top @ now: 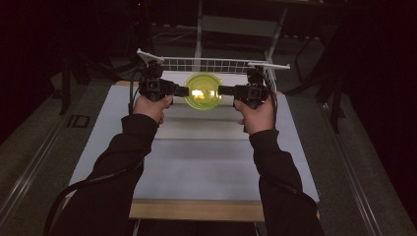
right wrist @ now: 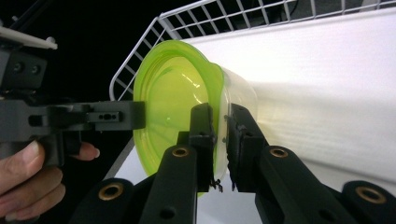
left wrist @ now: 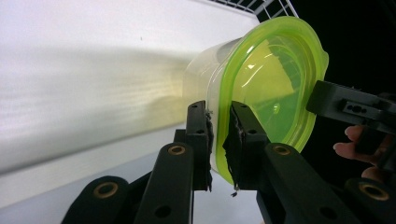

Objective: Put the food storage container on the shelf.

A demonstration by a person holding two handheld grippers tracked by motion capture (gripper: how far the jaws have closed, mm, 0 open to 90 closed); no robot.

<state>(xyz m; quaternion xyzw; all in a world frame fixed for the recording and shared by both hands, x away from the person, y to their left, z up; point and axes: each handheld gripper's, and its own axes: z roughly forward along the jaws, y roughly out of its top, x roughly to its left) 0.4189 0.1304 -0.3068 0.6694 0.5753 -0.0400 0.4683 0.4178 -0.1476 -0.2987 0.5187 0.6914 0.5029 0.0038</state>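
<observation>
A clear tub with a yellow-green lid (top: 203,92) is at the far middle of the white table (top: 206,157), between both grippers. My left gripper (top: 186,91) pinches the lid's rim from the left, and my right gripper (top: 220,90) pinches it from the right. In the left gripper view the jaws (left wrist: 219,112) are shut across the green rim (left wrist: 275,79), with the other gripper (left wrist: 322,100) opposite. In the right gripper view the jaws (right wrist: 220,112) clamp the rim (right wrist: 168,93), facing the left gripper (right wrist: 140,114). I cannot tell whether the tub rests on the table.
A white wire basket (top: 211,64) stands along the table's far edge just behind the tub, and its mesh (right wrist: 224,14) shows in the right gripper view. The room around the table is dark. A wooden strip (top: 196,210) runs along the table's near edge.
</observation>
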